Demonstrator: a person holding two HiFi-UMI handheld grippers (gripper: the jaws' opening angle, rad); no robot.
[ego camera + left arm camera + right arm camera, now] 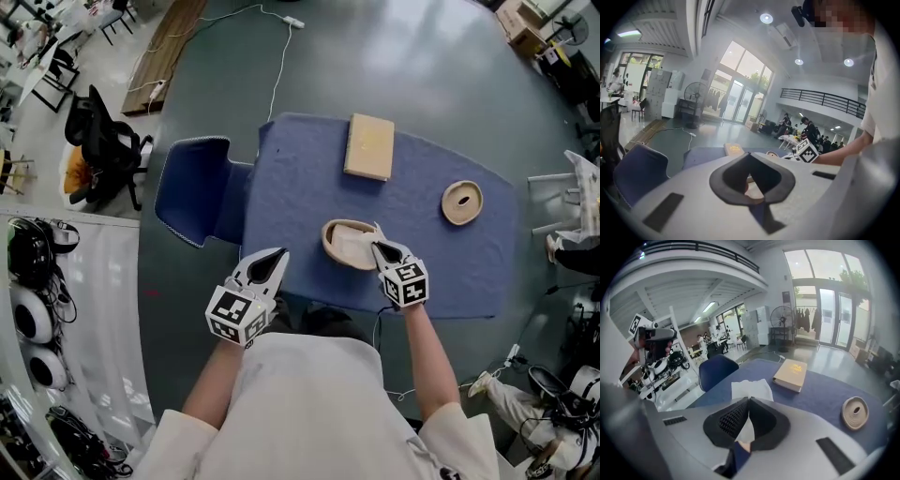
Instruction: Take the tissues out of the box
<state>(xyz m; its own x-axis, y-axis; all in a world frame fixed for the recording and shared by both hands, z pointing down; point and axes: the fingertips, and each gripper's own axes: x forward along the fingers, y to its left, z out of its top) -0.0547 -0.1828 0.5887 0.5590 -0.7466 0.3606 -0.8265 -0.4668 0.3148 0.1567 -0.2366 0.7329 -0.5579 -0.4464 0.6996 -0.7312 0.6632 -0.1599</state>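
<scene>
From where I stand, one table (300, 202) carries everything, its whole top covered in blue cloth, standing on a glossy grey floor (422, 66). Three things lie on it, well apart from each other. At the far edge, about the middle, lies a flat tan rectangular block (368, 146), box or book I cannot tell. Towards the right lies a pale round disc (462, 202) with an oval slot in its centre. Close to the near edge sits an oval beige box (330, 246), open on top, with white tissue (361, 242) showing inside it.
</scene>
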